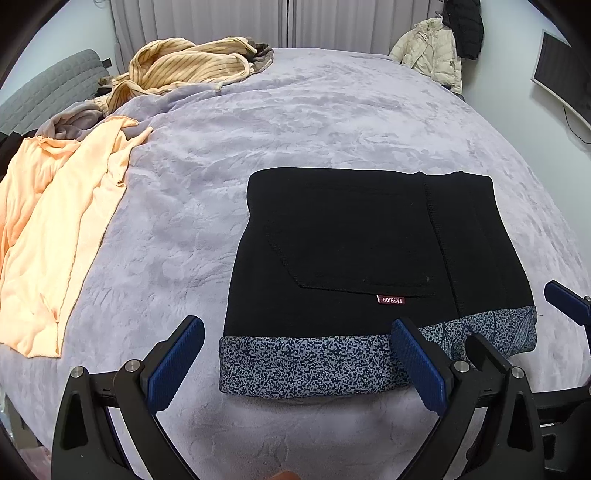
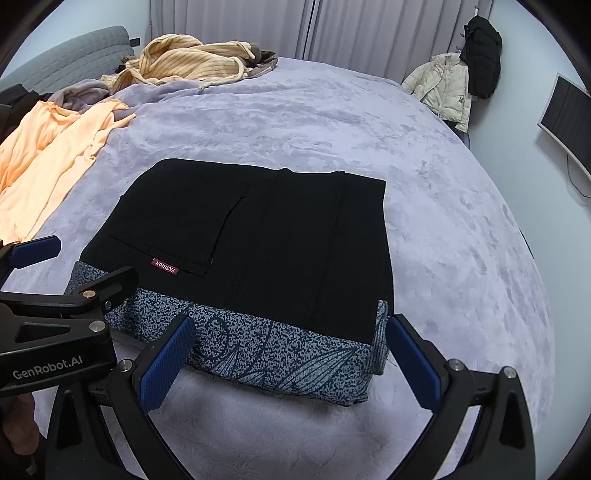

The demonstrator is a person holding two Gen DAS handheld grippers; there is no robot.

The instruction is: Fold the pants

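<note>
Lilac bed (image 1: 332, 110) carries the folded pants (image 1: 354, 240), lying flat near its front edge. Left hand-held gripper (image 1: 295, 363) and right hand-held gripper (image 2: 291, 363) both stand apart, empty. To finish well, grip both patterned corners evenly and fold straight away.

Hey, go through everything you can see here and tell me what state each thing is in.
Pants: folded flat on the bed, patterned lining showing at the near edge.
Left tongs: open, empty.
Right tongs: open, empty.
Peach garment: crumpled, unfolded.
Striped garment: heaped, unfolded.
Curtains: drawn.
Jackets: hanging.
</note>
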